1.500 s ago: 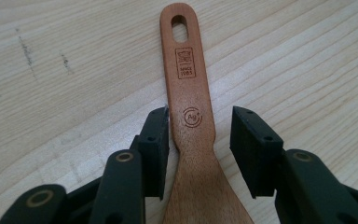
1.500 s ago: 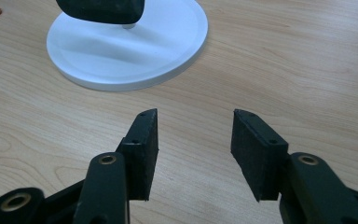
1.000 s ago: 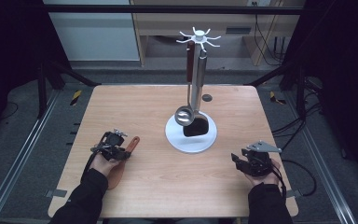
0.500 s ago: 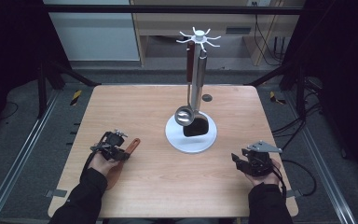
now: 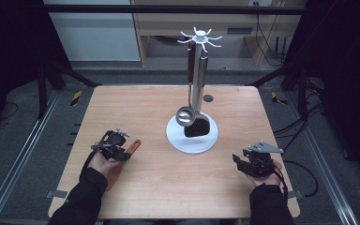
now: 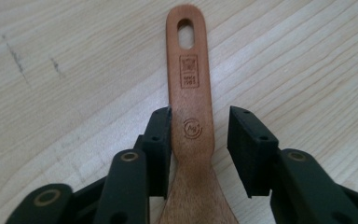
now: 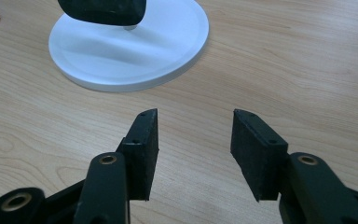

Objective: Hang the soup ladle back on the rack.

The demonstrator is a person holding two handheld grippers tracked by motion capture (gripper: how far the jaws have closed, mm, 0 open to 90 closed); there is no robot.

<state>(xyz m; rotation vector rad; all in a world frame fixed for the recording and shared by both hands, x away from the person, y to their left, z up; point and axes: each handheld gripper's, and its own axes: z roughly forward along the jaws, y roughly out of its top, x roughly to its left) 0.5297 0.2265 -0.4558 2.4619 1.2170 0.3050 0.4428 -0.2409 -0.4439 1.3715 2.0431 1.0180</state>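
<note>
left gripper point(image 6: 199, 128): jaws just opening, astride one wooden spatula point(image 6: 192, 93) | right gripper point(image 7: 195, 123): agape, empty | one rack point(image 5: 192, 136)

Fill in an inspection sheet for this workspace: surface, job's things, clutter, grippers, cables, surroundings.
Surface: wooden table, a few faint scuffs.
Job's things: wooden spatula lying flat; white utensil stand with a ladle and a black turner hanging.
Clutter: small dark disc behind the stand.
Grippers: left gripper has just been opening, spatula handle between its jaws, right pad clear; right gripper open, empty.
Cables: black leads at the right edge.
Surroundings: dark frame, grey floor, wooden furniture behind.
</note>
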